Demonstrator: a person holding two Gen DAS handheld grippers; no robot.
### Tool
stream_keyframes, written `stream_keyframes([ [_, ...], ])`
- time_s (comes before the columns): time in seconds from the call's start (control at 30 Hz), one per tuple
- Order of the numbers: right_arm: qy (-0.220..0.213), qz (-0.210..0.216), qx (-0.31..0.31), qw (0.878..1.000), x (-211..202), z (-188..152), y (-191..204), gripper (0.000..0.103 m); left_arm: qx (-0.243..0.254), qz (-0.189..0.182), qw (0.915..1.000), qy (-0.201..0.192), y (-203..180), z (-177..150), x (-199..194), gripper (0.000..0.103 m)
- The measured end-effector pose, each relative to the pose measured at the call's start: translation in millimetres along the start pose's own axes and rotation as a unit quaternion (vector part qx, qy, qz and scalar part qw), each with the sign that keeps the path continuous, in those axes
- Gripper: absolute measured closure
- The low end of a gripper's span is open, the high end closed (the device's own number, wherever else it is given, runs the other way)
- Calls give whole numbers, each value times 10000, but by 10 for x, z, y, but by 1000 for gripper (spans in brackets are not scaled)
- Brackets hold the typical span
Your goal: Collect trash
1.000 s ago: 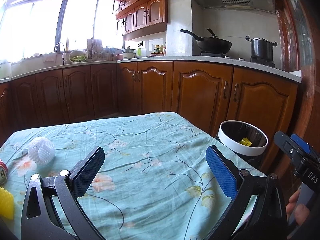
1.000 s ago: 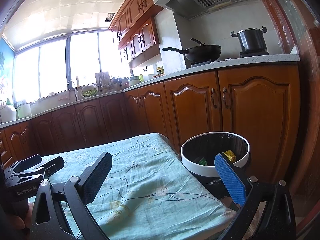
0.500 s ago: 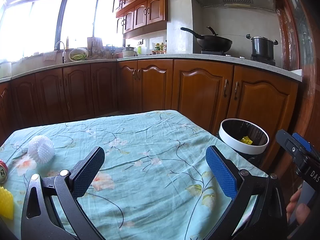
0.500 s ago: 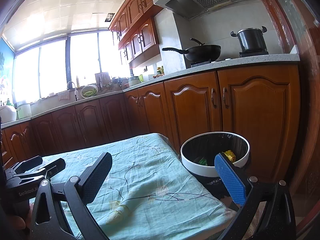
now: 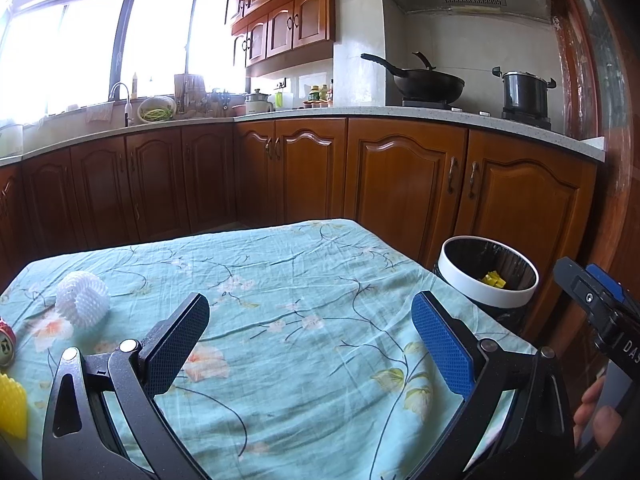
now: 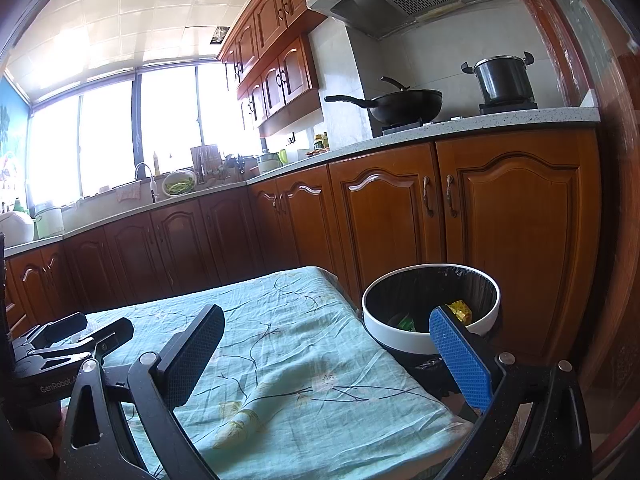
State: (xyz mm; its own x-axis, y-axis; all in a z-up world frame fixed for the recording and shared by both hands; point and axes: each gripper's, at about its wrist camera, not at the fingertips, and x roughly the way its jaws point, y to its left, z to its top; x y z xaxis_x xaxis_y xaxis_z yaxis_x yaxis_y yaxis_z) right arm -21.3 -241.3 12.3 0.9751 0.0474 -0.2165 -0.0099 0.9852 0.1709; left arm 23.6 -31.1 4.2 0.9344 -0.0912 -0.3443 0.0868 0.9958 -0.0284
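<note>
My left gripper (image 5: 310, 314) is open and empty above the table with the floral teal cloth (image 5: 280, 288). A white foam net (image 5: 82, 299), a red can (image 5: 6, 342) and a yellow spiky piece (image 5: 12, 406) lie at the table's left. My right gripper (image 6: 326, 330) is open and empty over the table's right end, its blue finger (image 6: 460, 354) in front of the white-rimmed trash bin (image 6: 404, 334). The bin holds yellow and green scraps (image 6: 460, 308). The bin also shows in the left wrist view (image 5: 452, 276).
Brown kitchen cabinets (image 5: 404, 184) run behind the table and the bin. A wok (image 5: 424, 80) and a pot (image 5: 524, 90) stand on the counter. The right gripper body (image 5: 600, 320) shows at the right edge of the left wrist view.
The left wrist view has tilted up slightly, so the table and bin sit a little lower in it. The right gripper has barely moved. Both stay open.
</note>
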Motion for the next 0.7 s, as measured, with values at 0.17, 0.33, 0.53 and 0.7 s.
stream_keyframes([
  [0.17,4,1,6,10000,-3,-5,1,0,2,-5,10000,1,-1,-1,2,0],
  [0.33,13,3,13,10000,1,-7,5,0,7,-10,10000,7,-3,-5,11,0],
  [0.53,21,2,14,10000,4,-13,11,0,19,-12,10000,20,-4,-16,22,0],
  [0.7,29,7,23,10000,13,-15,20,0,21,-14,10000,22,-2,-18,28,0],
])
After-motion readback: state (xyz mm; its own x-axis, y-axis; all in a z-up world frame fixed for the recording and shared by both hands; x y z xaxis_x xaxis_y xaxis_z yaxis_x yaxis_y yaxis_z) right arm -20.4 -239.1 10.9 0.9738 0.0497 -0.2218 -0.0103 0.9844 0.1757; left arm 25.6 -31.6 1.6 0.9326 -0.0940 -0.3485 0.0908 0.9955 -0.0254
